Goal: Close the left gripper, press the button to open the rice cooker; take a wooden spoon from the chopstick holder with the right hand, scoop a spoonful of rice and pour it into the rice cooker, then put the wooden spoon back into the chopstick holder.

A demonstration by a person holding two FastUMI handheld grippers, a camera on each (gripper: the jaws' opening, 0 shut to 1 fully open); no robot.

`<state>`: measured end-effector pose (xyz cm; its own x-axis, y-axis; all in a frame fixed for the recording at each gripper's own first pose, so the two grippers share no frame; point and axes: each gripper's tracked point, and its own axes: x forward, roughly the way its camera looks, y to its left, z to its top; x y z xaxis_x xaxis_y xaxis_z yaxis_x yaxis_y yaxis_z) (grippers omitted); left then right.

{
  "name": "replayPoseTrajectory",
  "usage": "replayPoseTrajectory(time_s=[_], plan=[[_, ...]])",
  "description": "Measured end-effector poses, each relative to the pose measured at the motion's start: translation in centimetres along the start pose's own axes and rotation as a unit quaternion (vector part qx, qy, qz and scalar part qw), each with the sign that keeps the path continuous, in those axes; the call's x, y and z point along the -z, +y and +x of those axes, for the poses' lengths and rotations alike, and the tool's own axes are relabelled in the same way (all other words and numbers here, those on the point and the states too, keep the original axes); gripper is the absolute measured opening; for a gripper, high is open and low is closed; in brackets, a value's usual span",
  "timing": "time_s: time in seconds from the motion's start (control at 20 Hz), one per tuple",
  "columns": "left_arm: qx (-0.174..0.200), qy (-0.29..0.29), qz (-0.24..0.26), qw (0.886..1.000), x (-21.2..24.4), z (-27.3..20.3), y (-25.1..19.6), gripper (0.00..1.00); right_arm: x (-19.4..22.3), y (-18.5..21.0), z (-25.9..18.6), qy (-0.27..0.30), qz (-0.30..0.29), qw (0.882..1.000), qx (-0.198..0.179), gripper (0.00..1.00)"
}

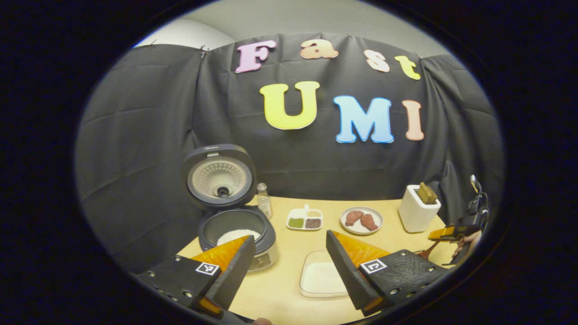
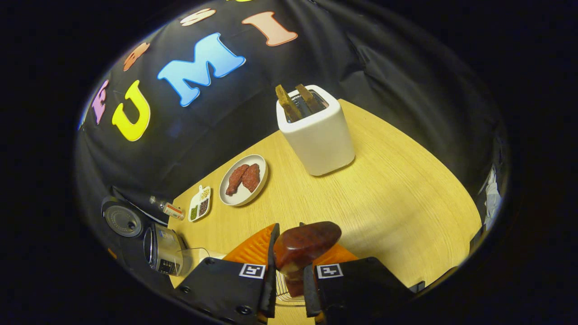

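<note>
Rice cooker (image 1: 235, 225): lid up, inner pot showing white rice, standing at the table's (image 2: 384, 189) left end; in the right gripper view it lies far off at the lower left. Left gripper (image 1: 289, 266): mine, jaws spread wide, holding nothing, hovering over the table between the cooker and a shallow white rice tray (image 1: 321, 277). Right gripper (image 2: 289, 275): mine, both fingers pressed on the handle of the wooden spoon (image 2: 305, 248), whose dark bowl sticks up between them. Chopstick holder (image 2: 318, 131): white, upright, toward the table's far right, well apart from the spoon, with two other wooden handles still standing in it. Other items: plate of meat pieces (image 2: 244, 179), small divided dish (image 2: 200, 203), little bottle (image 2: 168, 208). Step in hand, by my judgement: button pressed, scoop seemingly poured, spoon on its way home. Next move calls for carrying the spoon over the holder's slot, lining it up beside the standing handles, lowering it in, then letting go.
</note>
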<state>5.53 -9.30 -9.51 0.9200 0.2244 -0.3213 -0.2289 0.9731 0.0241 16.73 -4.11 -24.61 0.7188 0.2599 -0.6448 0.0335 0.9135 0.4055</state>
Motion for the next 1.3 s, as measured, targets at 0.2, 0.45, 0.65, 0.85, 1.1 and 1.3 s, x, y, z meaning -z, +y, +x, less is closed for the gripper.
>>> replayPoseTrajectory(time_s=[0.2, 0.45, 0.65, 0.85, 1.1, 1.3], plan=[[0.039, -0.014, -0.003, 0.999, -1.5, 1.5, -1.4, 0.99, -1.9, 1.2, -4.1, -0.043, -0.008, 0.999, -0.003, 0.27], [0.097, -0.030, 0.012, 0.995, -2.2, 2.9, -0.5, 0.97, -3.1, 2.3, -8.6, -0.101, -0.003, 0.995, 0.027, 0.27], [0.136, -0.029, -0.001, 0.990, -1.8, 3.9, 2.5, 0.97, -2.5, 2.9, -12.7, -0.148, 0.002, 0.986, 0.074, 0.27], [0.154, -0.026, -0.013, 0.988, -1.3, 4.6, 6.9, 0.97, -0.8, 4.3, -16.2, -0.171, 0.007, 0.980, 0.106, 0.27], [0.159, -0.023, -0.018, 0.987, -0.5, 5.4, 11.2, 0.97, 0.7, 11.6, -16.1, -0.171, 0.005, 0.983, 0.063, 0.27], [0.152, -0.028, -0.025, 0.988, -0.1, 4.9, 14.1, 0.97, 1.6, 17.1, -13.4, -0.161, -0.016, 0.987, 0.022, 0.27]])
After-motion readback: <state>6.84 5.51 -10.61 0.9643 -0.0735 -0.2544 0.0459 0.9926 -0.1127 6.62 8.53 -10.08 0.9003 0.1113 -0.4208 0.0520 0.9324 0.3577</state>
